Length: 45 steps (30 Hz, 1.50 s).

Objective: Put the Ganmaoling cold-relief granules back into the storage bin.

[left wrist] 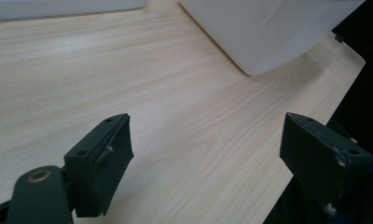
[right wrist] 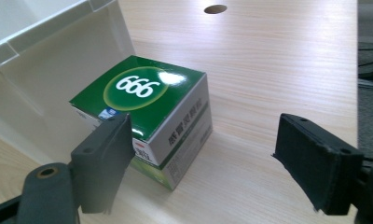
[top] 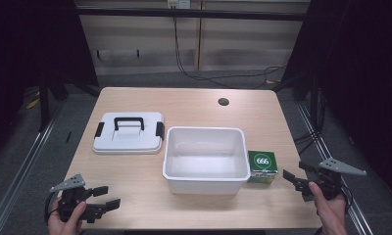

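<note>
A white plastic tub (top: 205, 159) stands empty at the middle of the wooden table (top: 184, 103). Its white lid with a black handle (top: 129, 132) lies flat to the tub's left. A small green box marked 666 (top: 262, 166) sits against the tub's right wall. My right gripper (top: 295, 177) is open, just right of the box; in the right gripper view the green box (right wrist: 147, 112) lies close ahead, nearer the left jaw. My left gripper (top: 105, 197) is open near the front left edge, over bare wood, with the tub's corner (left wrist: 268, 32) ahead of it.
A round cable hole (top: 223, 102) is at the table's back right. Black cables (top: 194, 73) run over the floor behind the table. Dark frame posts (top: 44, 98) stand at both sides. Bare wood lies in front of the tub.
</note>
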{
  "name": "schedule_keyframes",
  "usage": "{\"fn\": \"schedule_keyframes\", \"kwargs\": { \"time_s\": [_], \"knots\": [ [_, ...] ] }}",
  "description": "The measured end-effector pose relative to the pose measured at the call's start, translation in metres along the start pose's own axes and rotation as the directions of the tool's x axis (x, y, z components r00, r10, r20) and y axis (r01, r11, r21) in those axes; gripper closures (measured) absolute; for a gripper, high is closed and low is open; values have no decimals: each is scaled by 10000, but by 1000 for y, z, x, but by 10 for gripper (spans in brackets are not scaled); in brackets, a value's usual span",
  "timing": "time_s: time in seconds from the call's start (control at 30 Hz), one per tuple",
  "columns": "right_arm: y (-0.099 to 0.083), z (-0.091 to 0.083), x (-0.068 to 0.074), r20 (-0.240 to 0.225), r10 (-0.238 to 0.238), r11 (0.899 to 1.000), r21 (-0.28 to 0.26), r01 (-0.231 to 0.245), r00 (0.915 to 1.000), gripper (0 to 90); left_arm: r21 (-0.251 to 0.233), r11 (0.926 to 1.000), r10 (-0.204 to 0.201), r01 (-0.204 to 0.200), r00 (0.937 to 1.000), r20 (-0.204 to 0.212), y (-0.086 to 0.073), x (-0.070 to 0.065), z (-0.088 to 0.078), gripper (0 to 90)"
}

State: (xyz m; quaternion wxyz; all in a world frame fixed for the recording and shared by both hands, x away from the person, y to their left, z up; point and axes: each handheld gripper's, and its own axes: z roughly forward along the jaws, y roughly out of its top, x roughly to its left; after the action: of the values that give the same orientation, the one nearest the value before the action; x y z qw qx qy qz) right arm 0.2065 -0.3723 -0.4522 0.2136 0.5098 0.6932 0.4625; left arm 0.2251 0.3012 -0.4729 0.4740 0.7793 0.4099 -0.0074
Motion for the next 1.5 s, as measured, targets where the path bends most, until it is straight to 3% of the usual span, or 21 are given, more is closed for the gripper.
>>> {"fn": "schedule_keyframes", "kwargs": {
  "time_s": [0.17, 0.37, 0.43, 0.57, 0.77, 0.83, 0.93, 1.1, 1.2, 1.3, 1.37, 1.5],
  "knots": [
    [-1, 5, 0, -190, 112, 9972, 746, -98, 9998, 169, -5, 10000, 51, -51, 10000, 21, 1, -1, 1, 169],
    [3, 8, 3, -529, 111, 9956, 938, -61, 9985, 145, -6, 10000, 15, -15, 10000, 1, 0, -1, 0, 168],
    [5, 10, 5, -979, -4, 9940, 1092, 111, 9952, 142, 54, 9999, 130, -130, 9999, 38, 1, -1, 0, 168],
    [9, 9, 7, -1432, 42, 9940, 1085, 115, 9897, 141, 11, 10000, 69, -69, 10000, 61, 0, -1, 1, 168],
    [18, 5, 9, -1399, -84, 9944, 1032, 230, 9901, 147, 7, 10000, 99, -99, 10000, 15, 0, 0, 0, 169],
    [21, 6, 12, -1234, -258, 9906, 1298, 420, 9920, 150, -20, 10000, 38, -38, 10000, 12, 0, 0, 0, 168],
    [28, 7, 18, -1769, -140, 9888, 1437, 399, 9841, 165, -37, 10000, 14, -14, 10000, 33, 0, 0, 0, 169],
    [36, 9, 19, -2158, 27, 9826, 1821, 376, 9764, 132, -11, 10000, 40, -40, 10000, 2, 0, 0, 0, 169],
    [42, 10, 21, -2602, -217, 9745, 2103, 786, 9653, 134, -5, 10000, 4, -4, 10000, -27, 0, 0, 1, 168],
    [49, 9, 21, -2753, -354, 9727, 2111, 964, 9607, 134, 25, 10000, 29, -29, 10000, -33, 0, 0, 1, 168],
    [53, 9, 21, -3086, -510, 9722, 2023, 1179, 9498, 168, 82, 9999, 64, -64, 10000, -24, 0, -1, 2, 168],
    [62, 12, 23, -3124, -917, 9660, 2026, 1606, 9455, 156, 60, 10000, 23, -23, 10000, 3, 0, -1, 1, 169]
  ]
}}
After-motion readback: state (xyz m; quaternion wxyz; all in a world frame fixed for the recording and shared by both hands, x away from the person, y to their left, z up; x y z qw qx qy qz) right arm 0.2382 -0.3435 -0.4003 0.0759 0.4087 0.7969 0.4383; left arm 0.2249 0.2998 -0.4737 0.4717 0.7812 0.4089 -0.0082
